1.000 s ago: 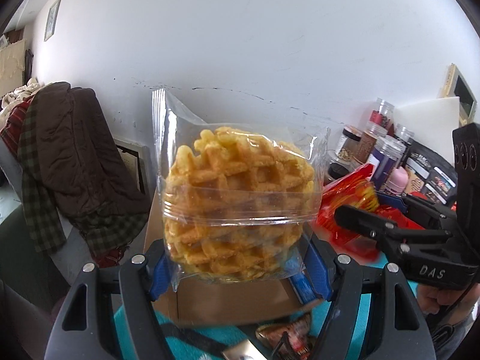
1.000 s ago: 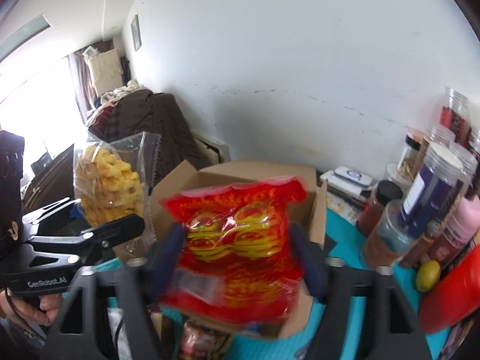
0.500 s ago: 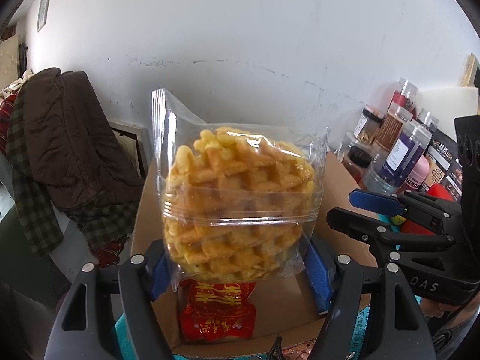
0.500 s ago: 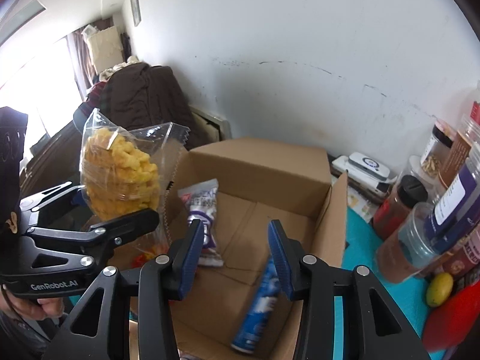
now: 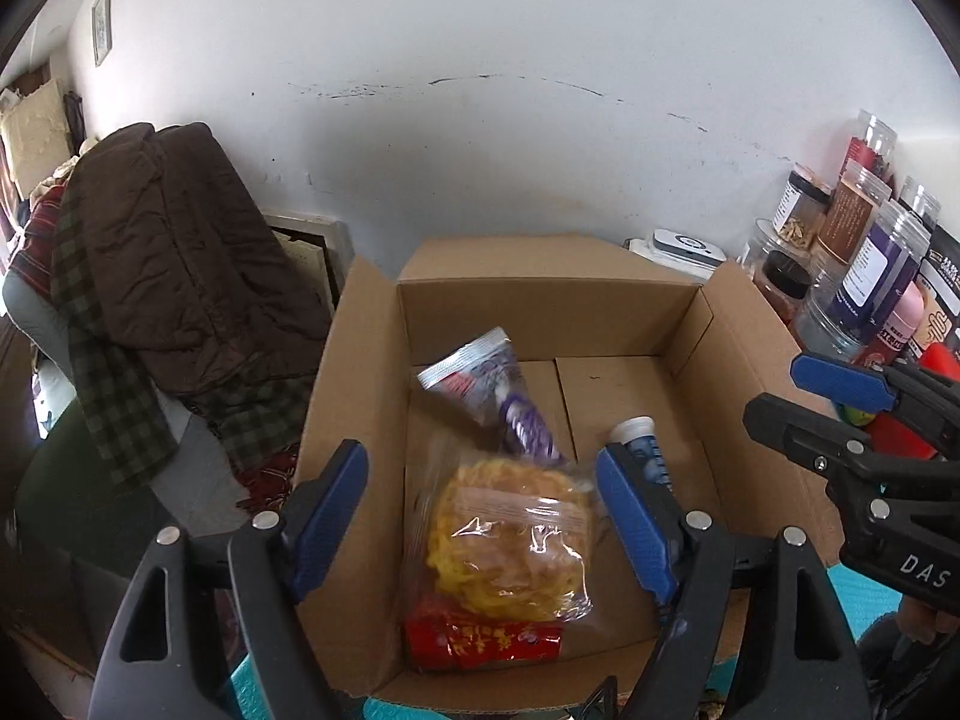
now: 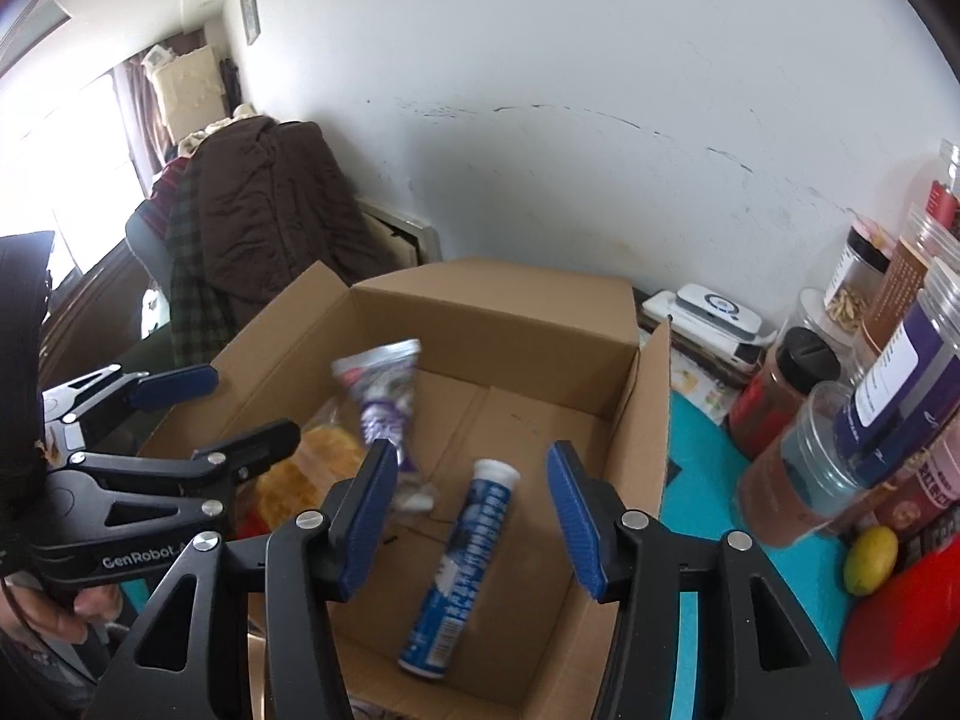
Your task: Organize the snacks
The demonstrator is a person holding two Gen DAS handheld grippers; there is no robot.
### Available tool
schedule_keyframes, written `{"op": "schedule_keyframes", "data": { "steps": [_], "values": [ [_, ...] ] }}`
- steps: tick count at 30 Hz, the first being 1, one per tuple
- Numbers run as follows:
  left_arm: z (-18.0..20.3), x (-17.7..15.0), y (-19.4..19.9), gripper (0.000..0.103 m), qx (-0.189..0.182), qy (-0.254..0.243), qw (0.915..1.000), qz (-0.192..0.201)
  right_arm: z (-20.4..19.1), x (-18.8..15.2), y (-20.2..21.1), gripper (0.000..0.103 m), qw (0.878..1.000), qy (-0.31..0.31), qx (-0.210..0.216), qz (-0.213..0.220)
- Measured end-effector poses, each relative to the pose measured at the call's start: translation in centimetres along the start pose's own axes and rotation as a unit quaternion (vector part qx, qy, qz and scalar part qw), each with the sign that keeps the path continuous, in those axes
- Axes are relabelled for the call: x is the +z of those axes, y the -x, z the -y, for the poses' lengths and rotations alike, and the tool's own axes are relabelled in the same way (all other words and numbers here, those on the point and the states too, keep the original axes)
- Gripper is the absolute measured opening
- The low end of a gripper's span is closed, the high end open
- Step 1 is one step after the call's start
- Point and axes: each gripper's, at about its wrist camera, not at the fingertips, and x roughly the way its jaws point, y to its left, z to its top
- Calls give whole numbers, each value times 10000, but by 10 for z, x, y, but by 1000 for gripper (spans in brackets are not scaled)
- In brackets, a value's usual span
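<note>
Both grippers hang over the open box (image 5: pixel 540 306), pointing down into it. The left gripper (image 5: pixel 480 516) has its jaws apart and has just been opening them; nothing is pressed between the pads. The waffle bag (image 5: pixel 510 546) lies on the box floor below, resting on the red packet (image 5: pixel 480 639). The right gripper (image 6: pixel 468 516) is also apart with nothing in it, its jaws having just opened a little. Below it the blue tube (image 6: pixel 462 564) lies flat on the box floor. A purple pouch (image 6: pixel 384 402) leans near the box's back wall. Jars (image 6: pixel 888 384) stand on the teal mat (image 6: pixel 696 438) to the right.
</note>
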Motion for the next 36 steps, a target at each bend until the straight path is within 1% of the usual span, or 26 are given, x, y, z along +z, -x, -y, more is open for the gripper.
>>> {"op": "schedule_keyframes", "data": {
  "steps": [6,11,18,20,21,27,29,30,36],
  "values": [
    [1,1,15,79,26,-12,10000,54,-2,1,10,52,10000,21,-22,49],
    [5,3,41,79,33,-57,9996,290,-8,4,29,52,9998,66,-47,193],
    [8,5,83,79,57,-75,9977,666,-18,9,69,52,9984,176,-112,517],
    [9,5,97,79,63,-87,9970,773,-22,9,81,53,9978,216,-132,608],
    [10,4,104,79,62,-93,9965,831,-24,10,86,56,9975,229,-141,655],
    [11,-1,139,79,77,-111,9939,1093,-36,7,119,57,9951,332,-183,917],
    [12,-4,150,79,85,-115,9930,1171,-41,6,130,59,9942,357,-185,999],
    [12,-6,155,79,87,-112,9927,1200,-42,4,134,62,9938,363,-181,1034],
    [11,-19,183,79,114,-118,9904,1372,-54,-6,157,63,9918,452,-168,1187]
  ]
}}
